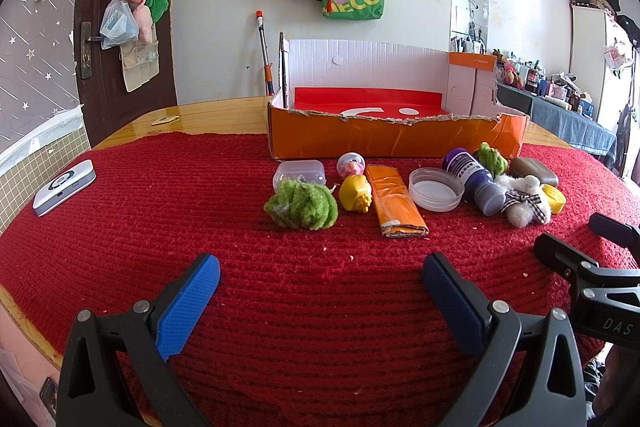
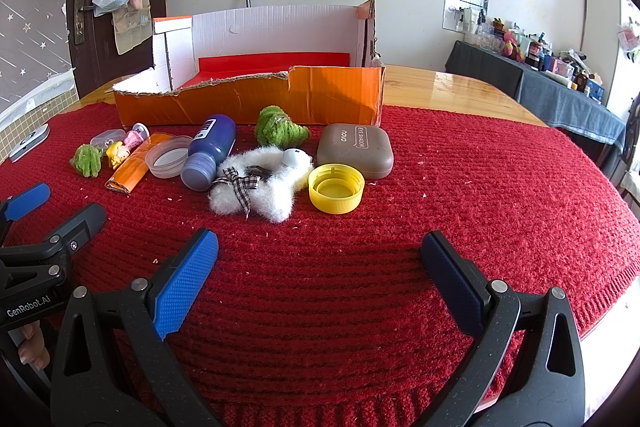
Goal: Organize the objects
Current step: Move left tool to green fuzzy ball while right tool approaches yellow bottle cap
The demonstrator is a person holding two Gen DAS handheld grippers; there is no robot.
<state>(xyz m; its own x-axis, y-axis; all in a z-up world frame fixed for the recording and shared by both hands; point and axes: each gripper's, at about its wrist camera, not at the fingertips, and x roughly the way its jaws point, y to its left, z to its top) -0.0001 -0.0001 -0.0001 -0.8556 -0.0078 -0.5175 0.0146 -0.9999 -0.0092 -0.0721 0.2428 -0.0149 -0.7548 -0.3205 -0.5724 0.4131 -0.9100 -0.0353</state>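
Note:
An open orange cardboard box (image 1: 396, 141) (image 2: 248, 103) stands at the back of the red knit mat. In front of it lies a row of small things: a green fuzzy toy (image 1: 301, 205) (image 2: 87, 161), a yellow figure (image 1: 355, 193), an orange packet (image 1: 396, 201), a clear lid (image 1: 436, 189) (image 2: 167, 157), a purple bottle (image 1: 472, 179) (image 2: 210, 151), a white fluffy toy with a checked bow (image 2: 260, 187), a yellow cap (image 2: 337, 187) and a brown case (image 2: 355, 150). My left gripper (image 1: 320, 291) and right gripper (image 2: 319, 275) are both open and empty, short of the row.
A white device (image 1: 64, 187) lies at the mat's left edge. A clear small box (image 1: 298, 174) and a pink capsule toy (image 1: 351, 165) sit near the box front. A second green fuzzy toy (image 2: 280, 129) lies behind the white toy. The wooden table (image 2: 460, 91) extends right.

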